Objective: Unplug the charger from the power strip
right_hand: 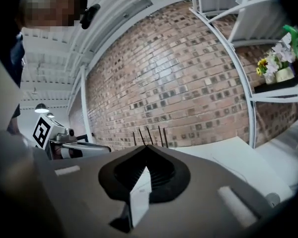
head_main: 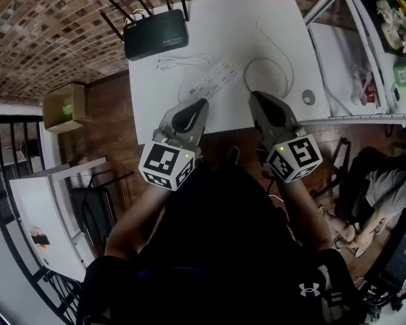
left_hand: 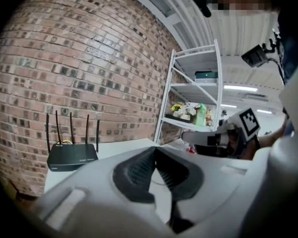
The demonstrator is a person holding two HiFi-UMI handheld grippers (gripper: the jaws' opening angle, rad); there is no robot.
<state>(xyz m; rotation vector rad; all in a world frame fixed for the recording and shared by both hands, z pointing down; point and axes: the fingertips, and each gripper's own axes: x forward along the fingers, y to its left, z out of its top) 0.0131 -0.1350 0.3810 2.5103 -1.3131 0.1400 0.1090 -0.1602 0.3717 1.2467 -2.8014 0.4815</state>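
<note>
A white power strip lies in the middle of the white table, its lead curling off to the left. A thin white cable loops to the strip's right. At this size I cannot make out a charger on the strip. Both grippers are held up over the table's near edge, clear of the strip. My left gripper is shut, pads tip to tip with nothing held. My right gripper is shut too, and only the white table shows through the slit below its tips.
A black router with several antennas sits at the table's far left by the brick wall. A small round object lies near the right edge. A white shelf unit stands to the right, a cardboard box on the floor to the left.
</note>
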